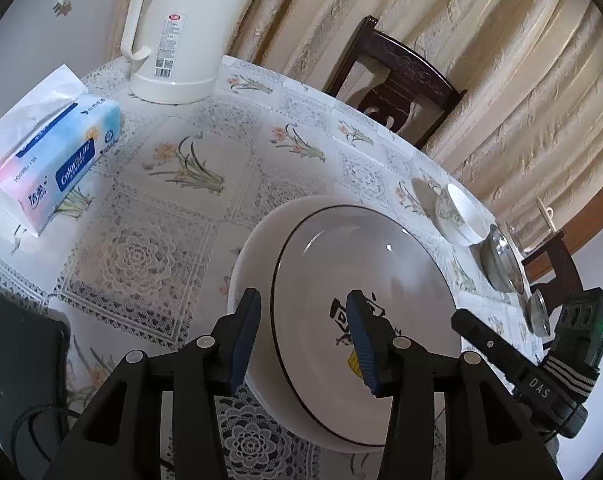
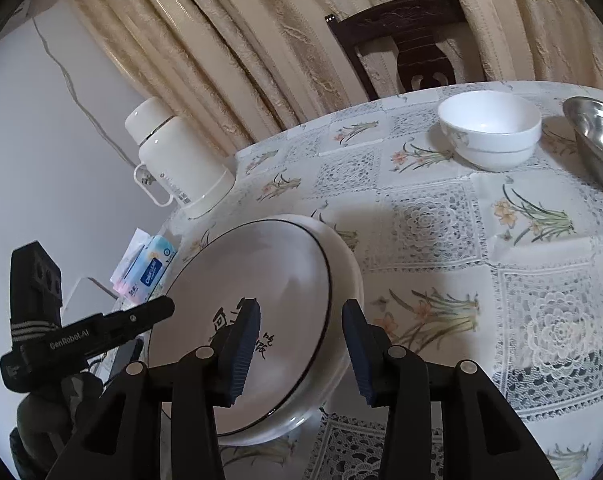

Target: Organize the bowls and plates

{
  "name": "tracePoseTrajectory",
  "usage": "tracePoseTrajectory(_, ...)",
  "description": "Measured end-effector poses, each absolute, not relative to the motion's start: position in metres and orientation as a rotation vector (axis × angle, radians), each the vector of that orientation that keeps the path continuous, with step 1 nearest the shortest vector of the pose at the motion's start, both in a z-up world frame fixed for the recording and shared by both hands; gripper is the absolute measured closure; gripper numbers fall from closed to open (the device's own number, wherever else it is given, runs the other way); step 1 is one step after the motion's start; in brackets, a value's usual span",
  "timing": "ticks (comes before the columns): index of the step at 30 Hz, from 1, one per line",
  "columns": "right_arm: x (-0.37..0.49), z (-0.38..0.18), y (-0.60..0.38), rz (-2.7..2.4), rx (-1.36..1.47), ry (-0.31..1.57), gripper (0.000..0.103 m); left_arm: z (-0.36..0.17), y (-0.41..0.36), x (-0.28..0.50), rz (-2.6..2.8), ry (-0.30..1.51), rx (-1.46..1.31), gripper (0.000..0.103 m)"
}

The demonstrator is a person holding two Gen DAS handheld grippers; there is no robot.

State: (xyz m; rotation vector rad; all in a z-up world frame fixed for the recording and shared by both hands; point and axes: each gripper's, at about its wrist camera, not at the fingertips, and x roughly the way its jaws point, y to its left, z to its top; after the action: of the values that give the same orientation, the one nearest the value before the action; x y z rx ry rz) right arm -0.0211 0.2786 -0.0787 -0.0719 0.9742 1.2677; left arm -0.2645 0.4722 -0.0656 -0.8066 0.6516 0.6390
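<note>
Two claws [image 1: 305,332] [image 2: 301,340], one plate [image 1: 361,280]

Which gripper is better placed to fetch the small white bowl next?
Right, probably. The right gripper is open, and the white bowl lies ahead on its side; the left gripper straddles the big plate's far rim.

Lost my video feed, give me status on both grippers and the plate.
Left gripper and right gripper open, jaws straddling opposite rims of the plate. White bowl, steel bowl beyond, apart.
</note>
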Motion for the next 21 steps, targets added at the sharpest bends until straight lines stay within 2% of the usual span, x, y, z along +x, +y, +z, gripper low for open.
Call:
tracePoseTrajectory(6, -0.011, -0.078, 0.267, 1.232, -0.022, 0.968, 0.052, -0.049, 0.457, -0.262, 0.784, 0.619, -0.637, 0.057)
tracePoseTrajectory(13, 0.011, -0.08, 0.246, 1.168, 0.044, 0.962, 0.049, -0.027, 0.435, -0.25, 0.799, 0.547, -0.554, 0.051)
tracePoseTrajectory(21, 0.041, -0.08, 0.214, 1.102, 0.111, 0.948, 0.046, -0.018, 0.404, -0.208, 0.721, 0.546, -0.526, 0.046)
